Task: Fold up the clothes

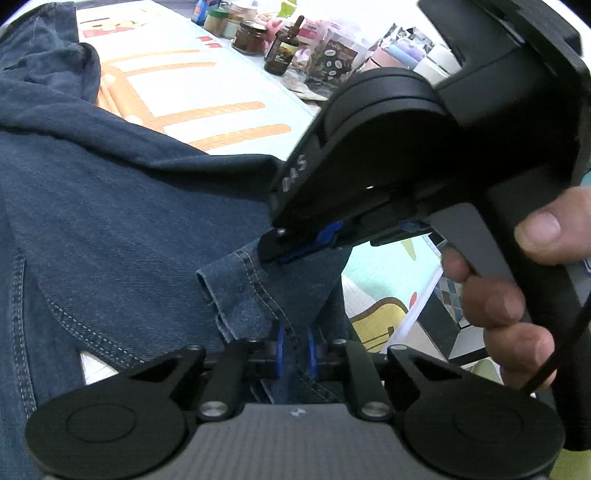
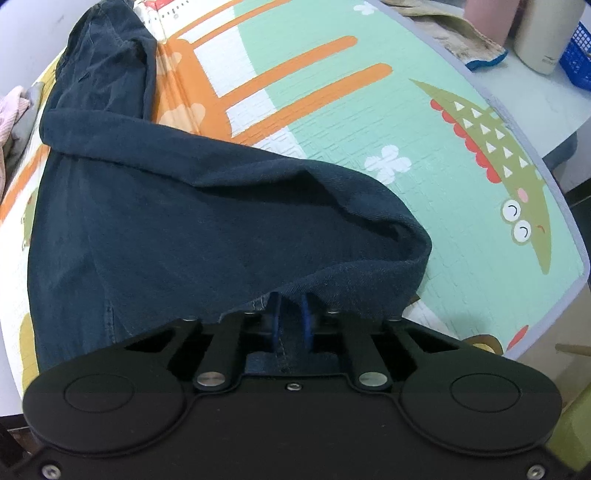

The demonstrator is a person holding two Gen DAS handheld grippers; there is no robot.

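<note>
Denim jeans (image 1: 110, 221) between both grippers' fingers (image 1: 312, 350)

Home setting — a lived-in room, not a lab or shop. The work surface is a padded kids' play mat (image 2: 332, 122) with a cartoon crocodile (image 2: 509, 177), white flowers and orange stripes on mint green, grey edging at the far right. Household clutter crowds the far edge: a brown dropper bottle (image 1: 284, 48), a dark glass jar (image 1: 253, 37), printed snack packets (image 1: 336, 62) and other small containers, blurred. Right wrist view shows a rumpled towel (image 2: 465, 40), a cream flask (image 2: 546, 33) and a blue plastic basket (image 2: 578, 55) far right — more clothes piled (image 2: 14, 122) at the left edge.
</note>
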